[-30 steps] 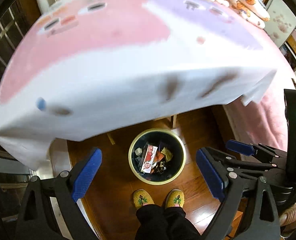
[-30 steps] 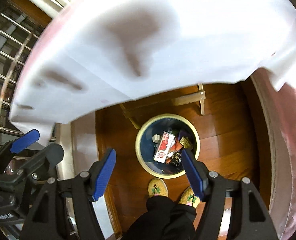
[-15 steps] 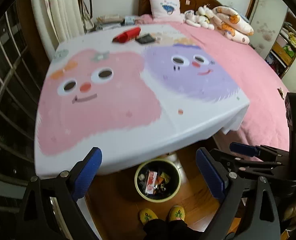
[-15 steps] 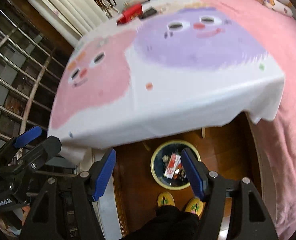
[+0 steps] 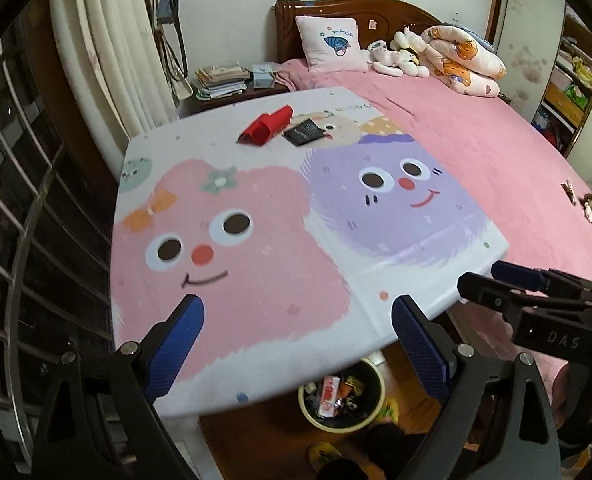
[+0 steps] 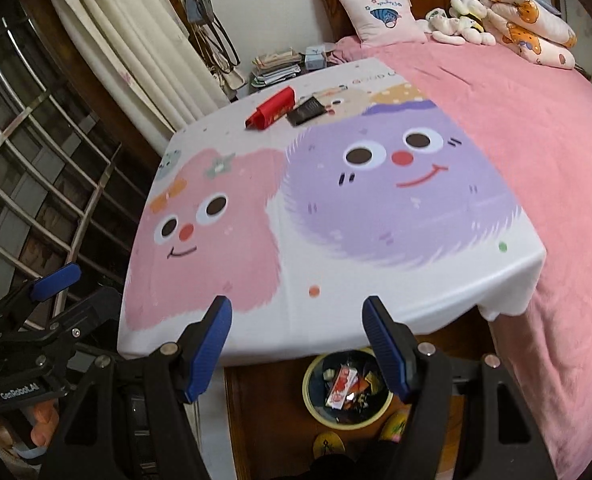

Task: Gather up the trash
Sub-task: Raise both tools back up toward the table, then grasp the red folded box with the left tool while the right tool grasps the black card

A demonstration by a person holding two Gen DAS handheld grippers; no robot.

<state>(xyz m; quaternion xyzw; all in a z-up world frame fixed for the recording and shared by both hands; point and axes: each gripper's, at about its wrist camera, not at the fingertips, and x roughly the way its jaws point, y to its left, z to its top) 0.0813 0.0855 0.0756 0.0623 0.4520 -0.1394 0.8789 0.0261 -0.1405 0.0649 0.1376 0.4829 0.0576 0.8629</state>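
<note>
Blue-padded left tool (image 5: 298,354) and right tool (image 6: 296,354) both hang released, jaws wide, nothing between the pads, out in front of the near edge of the bench (image 5: 256,364). Bench carries a white cloth with a pink face and a purple face.

Below the near edge, on the wood floor, sits a round bin (image 6: 348,390) with a pale rim, already holding wrappers, including a red-and-white pack (image 6: 341,391). Yellow slippers (image 6: 328,446) of the person stand just beside it.

Middle of the bench: bare cloth, no trash seen there.

Far end of the bench holds what is left to collect:
- red wrapper (image 5: 267,125), long, looks like a flattened carton or pouch, open end toward the left; exact kind hard to tell at this range.
- black sachet (image 5: 303,133), flat, lying just beside the red one on its right, touching or nearly so.

Handling judgement: both look light, thin and crushable, not fragile. Red one has some body, so pinch across its narrow width near the middle. Black sachet lies flat on the cloth and is likely slick; take it by a raised edge or corner, else the pads may catch the cloth instead.

Beyond the bench: pink bed (image 5: 476,140) with a cushion (image 5: 332,42) and plush toys (image 5: 400,56).
</note>
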